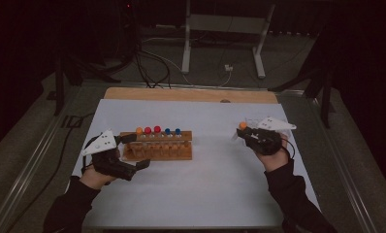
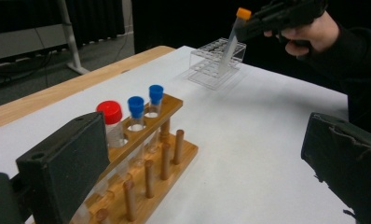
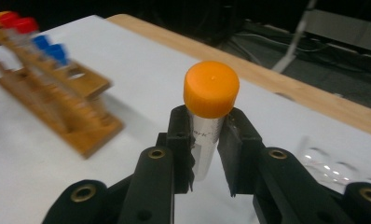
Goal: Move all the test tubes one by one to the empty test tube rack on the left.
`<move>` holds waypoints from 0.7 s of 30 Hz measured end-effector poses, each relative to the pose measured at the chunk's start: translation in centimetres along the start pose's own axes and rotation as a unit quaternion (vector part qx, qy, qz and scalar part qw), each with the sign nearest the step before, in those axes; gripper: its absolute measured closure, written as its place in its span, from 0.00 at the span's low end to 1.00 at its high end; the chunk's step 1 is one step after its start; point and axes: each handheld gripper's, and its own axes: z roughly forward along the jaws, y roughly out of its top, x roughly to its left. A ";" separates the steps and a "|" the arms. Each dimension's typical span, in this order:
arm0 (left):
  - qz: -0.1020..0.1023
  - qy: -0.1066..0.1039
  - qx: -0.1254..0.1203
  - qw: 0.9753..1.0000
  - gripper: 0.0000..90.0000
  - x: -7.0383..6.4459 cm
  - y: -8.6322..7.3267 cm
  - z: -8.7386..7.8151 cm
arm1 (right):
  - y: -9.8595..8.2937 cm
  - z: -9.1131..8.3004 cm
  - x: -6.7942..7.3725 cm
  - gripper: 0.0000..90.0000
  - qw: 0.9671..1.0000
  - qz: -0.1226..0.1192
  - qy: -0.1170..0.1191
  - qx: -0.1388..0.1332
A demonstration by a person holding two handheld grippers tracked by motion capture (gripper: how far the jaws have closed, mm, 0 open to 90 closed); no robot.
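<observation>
White table cover (image 1: 205, 194), dark room. Right gripper (image 3: 206, 154) clamps orange-capped tube (image 3: 209, 116) above clear rack (image 2: 216, 63), not yet inserted. Wooden rack (image 1: 157, 145) holds five tubes. Left gripper (image 1: 128, 151) spread wide beside wooden rack, empty.

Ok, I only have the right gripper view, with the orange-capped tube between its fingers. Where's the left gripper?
Observer: The left gripper is open, its fingers either side of the wooden rack's left end.
Operator: And what's below my tube?
Observer: In the left gripper view, the orange-capped tube hangs tilted with its lower end at the clear rack. I cannot tell whether it's in a slot.
</observation>
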 end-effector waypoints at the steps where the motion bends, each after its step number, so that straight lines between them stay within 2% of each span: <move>1: 0.000 0.000 0.001 1.000 0.02 -0.1 0.1 0.0 | -0.1 0.1 0.4 0.83 1.000 -0.002 0.007 0.001; 6: -0.001 -0.009 0.000 1.000 0.02 -0.9 0.4 0.3 | -0.3 0.3 2.7 0.83 0.999 -0.022 0.042 0.011; 10: -0.003 -0.016 0.009 1.000 0.02 -1.6 0.6 0.9 | -0.3 0.6 4.6 0.83 0.997 -0.041 0.069 0.019; 15: 0.002 -0.032 0.015 0.999 0.02 -2.8 0.9 1.8 | -0.3 0.9 6.6 0.83 0.993 -0.059 0.102 0.021; 21: 0.001 -0.052 0.008 0.999 0.05 -4.1 1.2 3.1 | -0.2 1.3 8.7 0.83 0.987 -0.079 0.136 0.025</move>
